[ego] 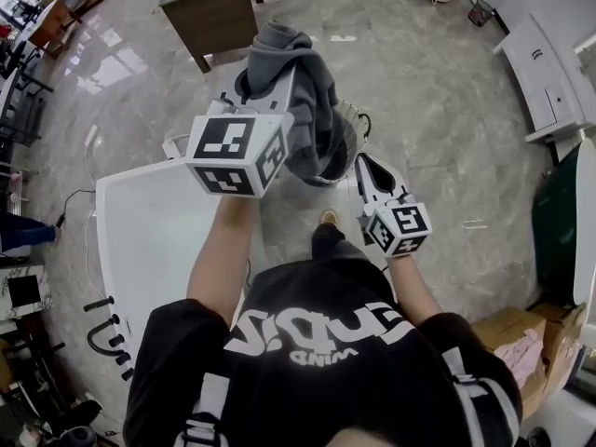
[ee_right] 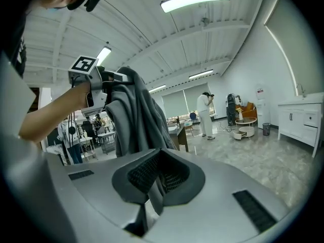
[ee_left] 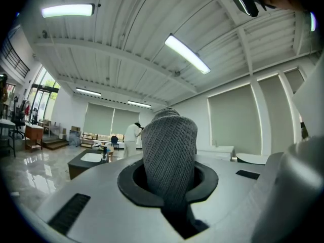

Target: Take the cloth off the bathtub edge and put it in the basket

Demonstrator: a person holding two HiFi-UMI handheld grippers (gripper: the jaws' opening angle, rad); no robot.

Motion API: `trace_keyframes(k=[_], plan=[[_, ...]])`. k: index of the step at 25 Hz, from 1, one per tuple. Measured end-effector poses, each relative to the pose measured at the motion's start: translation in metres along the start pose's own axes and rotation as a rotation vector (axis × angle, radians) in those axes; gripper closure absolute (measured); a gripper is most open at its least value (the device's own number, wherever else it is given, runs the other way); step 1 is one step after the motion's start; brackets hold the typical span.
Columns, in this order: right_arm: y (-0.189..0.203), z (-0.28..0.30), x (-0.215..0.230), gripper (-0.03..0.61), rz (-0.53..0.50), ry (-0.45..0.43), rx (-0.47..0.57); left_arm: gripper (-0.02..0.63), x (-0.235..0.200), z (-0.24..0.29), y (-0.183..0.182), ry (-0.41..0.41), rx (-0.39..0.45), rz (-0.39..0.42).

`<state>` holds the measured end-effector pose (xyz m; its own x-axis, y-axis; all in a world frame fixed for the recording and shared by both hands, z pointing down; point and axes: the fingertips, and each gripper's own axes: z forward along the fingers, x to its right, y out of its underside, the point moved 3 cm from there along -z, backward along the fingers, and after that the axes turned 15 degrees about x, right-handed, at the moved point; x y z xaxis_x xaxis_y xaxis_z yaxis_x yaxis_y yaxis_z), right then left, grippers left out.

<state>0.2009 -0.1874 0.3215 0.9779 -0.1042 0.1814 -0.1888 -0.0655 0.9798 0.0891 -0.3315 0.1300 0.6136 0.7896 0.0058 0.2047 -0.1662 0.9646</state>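
- Head view: L tool [ego: 261, 87] is held up in front of the person, w/ the grey cloth [ego: 293, 82] bunched over its tip & draping down its right side. The cloth is off the white bathtub [ego: 140, 222], which lies low-left, well apart from it.
- Head view: under the cloth's hanging end sits what looks like the basket [ego: 357, 124], its pale rim showing just right of the fabric. So the basket lies below & a bit right of L tool, and the cloth's long axis hangs roughly straight down toward it.
- Head view: R tool [ego: 366, 170] is lower, just beside the basket & the cloth's bottom hem, jaws narrow. It's the nearer one to the basket, but L tool carries the bulk.
- L tool view: jaws clamped on a thick ribbed fold of cloth that stands up between them & fills the gap. No basket or tub here, only ceiling lights & a far person [ee_left: 132, 138].
- R tool view: jaws nearly together w/ a thin grey strip pinched between the pads, prob. a cloth edge. The rest hangs from L tool, up-left. This shows the drape side-on, which head view foreshortens; basket not visible.
- Judgement: carry looks nearly done. Next move prob. needs the cloth lowered straight into the basket before either tool lets go; a loose hem could catch on the rim.
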Motion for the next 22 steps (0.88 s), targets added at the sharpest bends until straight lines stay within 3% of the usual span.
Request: trace_keyframes(k=[10,22], plan=[[-0.022,0.049,0.095,0.565,0.003,-0.024,-0.001,0.552,0.009,0.087,0.03,-0.047,-0.026,-0.005],[-0.016,0.081,0.131,0.565,0.029,0.03,-0.004,0.552,0.006,0.127,0.062,-0.016,-0.079,-0.025]])
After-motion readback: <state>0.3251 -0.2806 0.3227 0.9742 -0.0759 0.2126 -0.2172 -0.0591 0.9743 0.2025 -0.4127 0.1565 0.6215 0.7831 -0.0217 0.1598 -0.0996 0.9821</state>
